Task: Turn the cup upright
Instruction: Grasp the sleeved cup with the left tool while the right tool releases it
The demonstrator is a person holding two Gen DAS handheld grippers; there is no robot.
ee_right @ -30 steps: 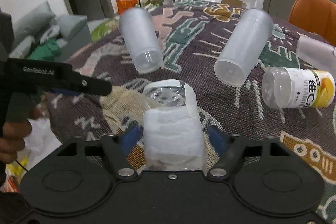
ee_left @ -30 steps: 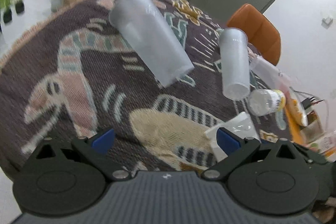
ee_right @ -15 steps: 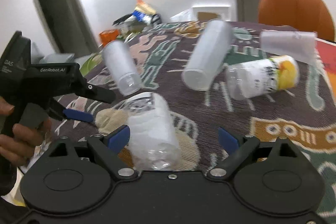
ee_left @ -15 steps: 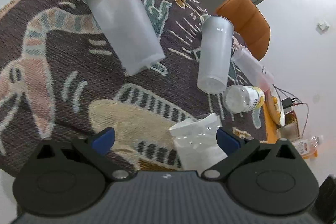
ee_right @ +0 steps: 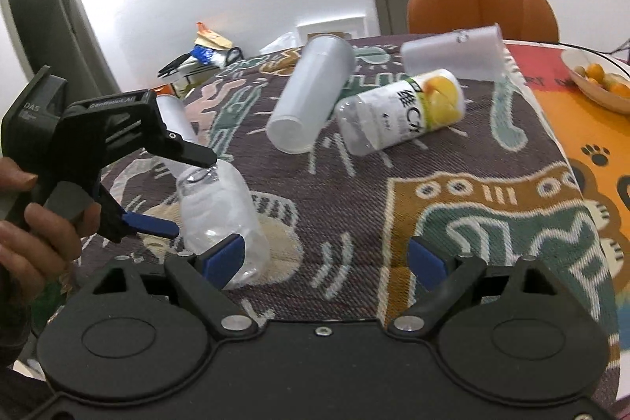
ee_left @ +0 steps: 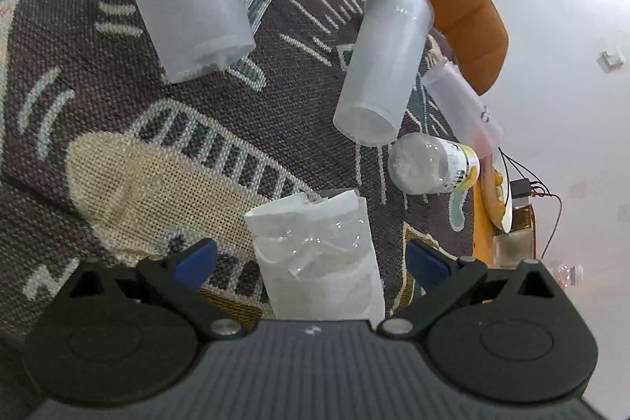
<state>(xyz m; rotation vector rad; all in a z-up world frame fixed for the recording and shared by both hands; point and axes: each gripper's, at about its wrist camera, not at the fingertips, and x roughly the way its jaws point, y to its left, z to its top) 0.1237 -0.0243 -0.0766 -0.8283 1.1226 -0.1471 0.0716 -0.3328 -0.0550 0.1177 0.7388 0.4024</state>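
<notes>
Left wrist view: the left hand-held gripper (ee_left: 311, 260) is spread wide around a clear cup (ee_left: 321, 258) lying on the tabletop (ee_left: 118, 128). Right wrist view: the right hand-held gripper (ee_right: 327, 258) gapes wide, cup (ee_right: 220, 219) beside its left finger

From the left wrist we look steeply down, close over the cloth (ee_left: 118, 97), facing far right toward the chair (ee_left: 460, 22). From the right wrist we look low across it. Both views share the near clear bottle (ee_left: 319, 258) (ee_right: 220, 219) and the frosted cups (ee_left: 382, 65) (ee_right: 311, 97).
</notes>
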